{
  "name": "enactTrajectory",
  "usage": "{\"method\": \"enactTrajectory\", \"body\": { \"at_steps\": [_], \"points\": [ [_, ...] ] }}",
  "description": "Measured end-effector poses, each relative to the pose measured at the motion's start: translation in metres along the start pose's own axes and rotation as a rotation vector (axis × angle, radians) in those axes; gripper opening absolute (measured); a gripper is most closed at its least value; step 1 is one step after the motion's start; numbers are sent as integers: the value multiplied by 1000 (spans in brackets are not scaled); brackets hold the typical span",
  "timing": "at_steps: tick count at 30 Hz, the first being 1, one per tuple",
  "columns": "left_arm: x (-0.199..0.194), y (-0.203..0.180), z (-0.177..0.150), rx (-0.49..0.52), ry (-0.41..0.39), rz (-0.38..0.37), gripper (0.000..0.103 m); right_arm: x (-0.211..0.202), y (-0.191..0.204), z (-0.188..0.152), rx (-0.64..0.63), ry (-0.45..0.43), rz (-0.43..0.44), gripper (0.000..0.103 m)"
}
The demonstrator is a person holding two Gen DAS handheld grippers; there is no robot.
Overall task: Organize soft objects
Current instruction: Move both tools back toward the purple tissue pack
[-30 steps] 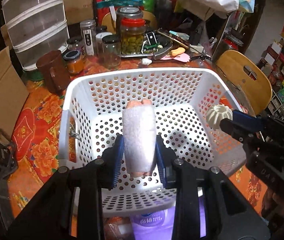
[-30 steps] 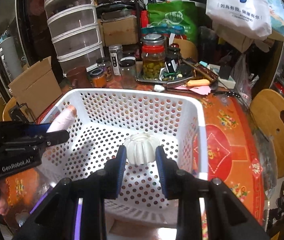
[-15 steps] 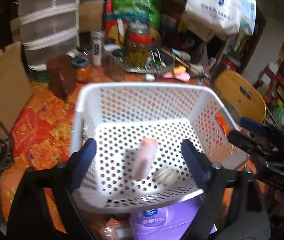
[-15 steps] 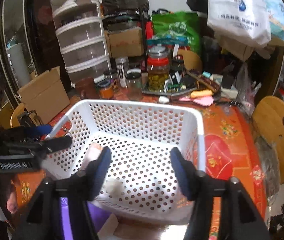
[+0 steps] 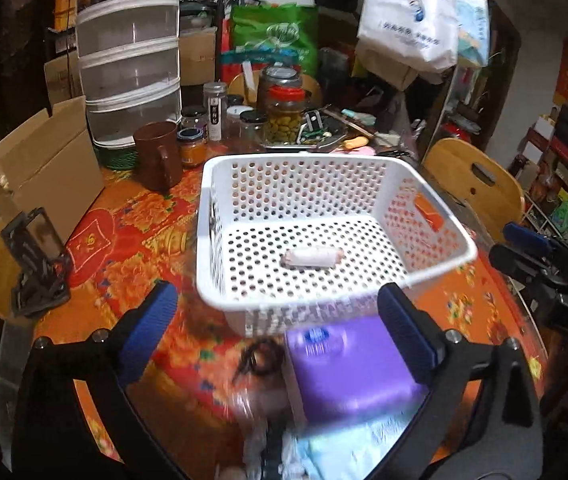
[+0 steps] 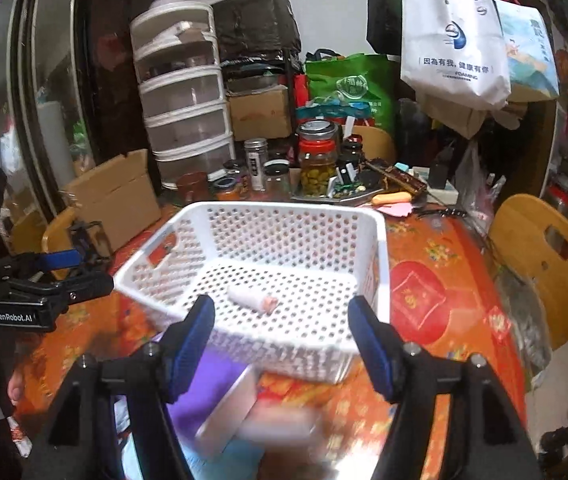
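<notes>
A white perforated basket (image 5: 220,184) (image 6: 379,256) stands on the orange floral table. A pink roll wrapped in white mesh (image 5: 311,258) (image 6: 252,297) lies on its floor. The white ribbed ball is not visible now. My left gripper (image 5: 280,332) is open and empty, held back over the basket's near edge; it also shows at the left of the right wrist view (image 6: 50,276). My right gripper (image 6: 282,338) is open and empty, near the basket's near rim; it also shows in the left wrist view (image 5: 523,248).
A purple packet (image 5: 347,368) (image 6: 204,384) and blurred wrapped items lie just in front of the basket. Jars (image 5: 285,114), a brown mug (image 5: 158,156), a drawer tower (image 5: 130,56) and a cardboard box (image 5: 40,172) crowd the far side. Wooden chairs (image 6: 543,260) stand to the right.
Both grippers opened and dropped the mesh roll and the white ball into the basket, then drew back toward me. The roll came to rest on the basket floor.
</notes>
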State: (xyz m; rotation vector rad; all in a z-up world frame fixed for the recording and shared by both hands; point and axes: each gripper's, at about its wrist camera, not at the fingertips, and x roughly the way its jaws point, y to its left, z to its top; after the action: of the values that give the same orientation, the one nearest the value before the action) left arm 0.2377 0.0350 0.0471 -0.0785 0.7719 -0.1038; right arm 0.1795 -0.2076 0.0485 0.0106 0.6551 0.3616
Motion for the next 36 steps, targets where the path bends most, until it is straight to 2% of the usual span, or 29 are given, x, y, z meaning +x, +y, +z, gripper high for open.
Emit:
{"method": "enactTrajectory", "body": {
  "at_steps": [2, 8, 13, 17, 22, 36],
  "points": [
    [-22, 0, -21, 10, -31, -14, 103, -15, 1, -17, 3, -11, 4, 73],
    [-70, 12, -81, -13, -93, -15, 103, -36, 1, -76, 49, -9, 20, 74],
    [-86, 25, -136, -58, -115, -11, 103, -41, 6, -123, 87, 7, 38, 74],
    [-82, 27, -161, -57, -106, -36, 103, -34, 11, -146, 91, 43, 56, 74],
    [-63, 23, -170, -29, -68, -52, 103, -22, 14, -151, 84, 68, 79, 74],
    [-19, 11, -155, -5, -17, -72, 103, 5, 32, -128, 27, 85, 136, 72]
  ]
}}
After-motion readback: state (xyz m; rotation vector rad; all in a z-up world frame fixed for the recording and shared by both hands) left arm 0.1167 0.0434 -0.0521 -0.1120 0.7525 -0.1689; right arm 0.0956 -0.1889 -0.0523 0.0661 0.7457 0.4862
